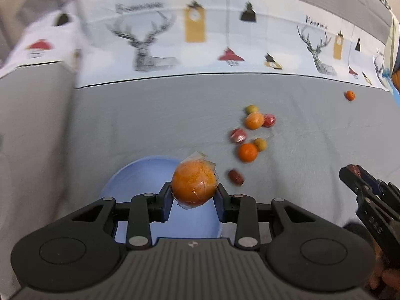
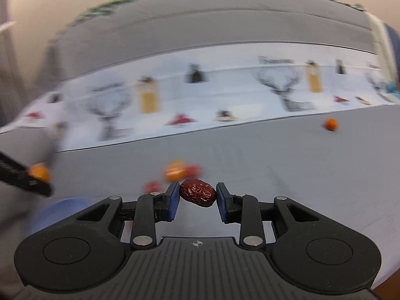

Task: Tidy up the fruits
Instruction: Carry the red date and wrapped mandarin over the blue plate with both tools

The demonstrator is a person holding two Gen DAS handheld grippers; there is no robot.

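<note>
My left gripper (image 1: 193, 191) is shut on a plastic-wrapped orange (image 1: 194, 183), held above the rim of a pale blue bowl (image 1: 140, 182). My right gripper (image 2: 198, 195) is shut on a wrinkled dark red date (image 2: 198, 193), lifted over the grey cloth; it also shows at the right edge of the left wrist view (image 1: 350, 172). A cluster of fruits (image 1: 251, 133) lies on the cloth beyond the bowl: oranges, red wrapped pieces, small yellowish ones. Another date (image 1: 236, 177) lies just right of the bowl. One small orange (image 1: 350, 95) sits alone far right.
A white cloth printed with deer and lamps (image 1: 155, 45) covers the far part of the table beyond the grey cloth (image 1: 150, 120). A person's fingers (image 1: 386, 278) show at the lower right. The left gripper's black arm (image 2: 22, 177) crosses the left edge of the right wrist view.
</note>
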